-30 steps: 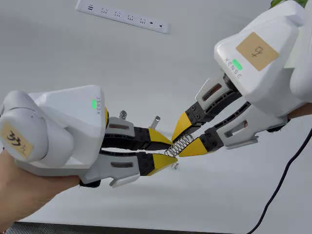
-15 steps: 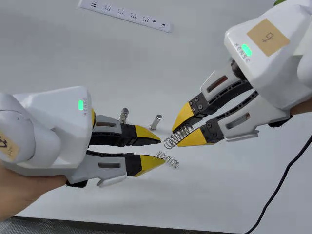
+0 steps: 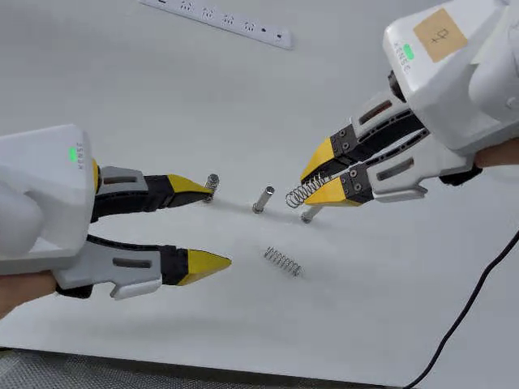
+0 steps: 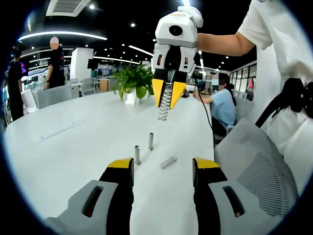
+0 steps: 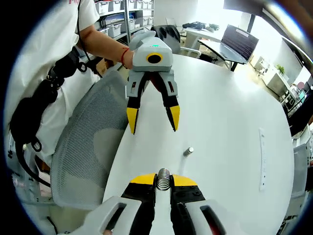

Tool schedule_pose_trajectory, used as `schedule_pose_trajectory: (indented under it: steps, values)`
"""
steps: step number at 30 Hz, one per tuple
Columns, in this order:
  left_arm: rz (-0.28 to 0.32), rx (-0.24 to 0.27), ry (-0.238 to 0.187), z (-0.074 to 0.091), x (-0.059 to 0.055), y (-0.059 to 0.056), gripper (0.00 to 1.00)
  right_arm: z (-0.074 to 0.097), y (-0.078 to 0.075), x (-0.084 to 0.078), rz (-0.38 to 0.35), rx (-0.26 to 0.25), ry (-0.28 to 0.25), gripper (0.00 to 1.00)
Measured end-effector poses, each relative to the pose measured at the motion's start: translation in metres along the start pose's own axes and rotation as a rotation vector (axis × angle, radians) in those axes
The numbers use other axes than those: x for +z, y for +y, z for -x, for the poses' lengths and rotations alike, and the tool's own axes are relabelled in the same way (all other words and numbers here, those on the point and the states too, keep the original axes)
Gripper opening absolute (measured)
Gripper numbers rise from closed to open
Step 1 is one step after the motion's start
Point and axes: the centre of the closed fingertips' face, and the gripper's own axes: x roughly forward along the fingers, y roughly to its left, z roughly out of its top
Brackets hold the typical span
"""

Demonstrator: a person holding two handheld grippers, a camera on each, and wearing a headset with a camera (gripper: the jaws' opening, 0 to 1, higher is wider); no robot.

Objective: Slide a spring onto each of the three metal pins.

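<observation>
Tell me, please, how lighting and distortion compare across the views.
Head view: soft even light, faint shadows by the loose spring and middle pin. Left gripper view: fisheye bends the table edge; ceiling lamps glare. Right gripper view: background overexposed at top; held spring crisp in the right tongs.

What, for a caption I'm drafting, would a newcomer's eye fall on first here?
The right gripper, shut on a spring, is held above the white table near the upright pins. Facing it, the left gripper stands wide open, and a second spring lies loose on the table by the pins.
</observation>
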Motion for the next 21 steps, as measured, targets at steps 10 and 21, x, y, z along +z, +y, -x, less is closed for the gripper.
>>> schedule_pose_trajectory:
  steps: [10, 21]
  values:
    - [0.028, 0.050, -0.002, 0.009, -0.012, 0.020, 0.73, -0.019, -0.033, -0.018, -0.072, -0.059, 0.044, 0.06]
    - [0.035, 0.057, -0.021, 0.010, -0.015, 0.027, 0.89, -0.048, -0.045, -0.034, -0.084, -0.057, 0.097, 0.06]
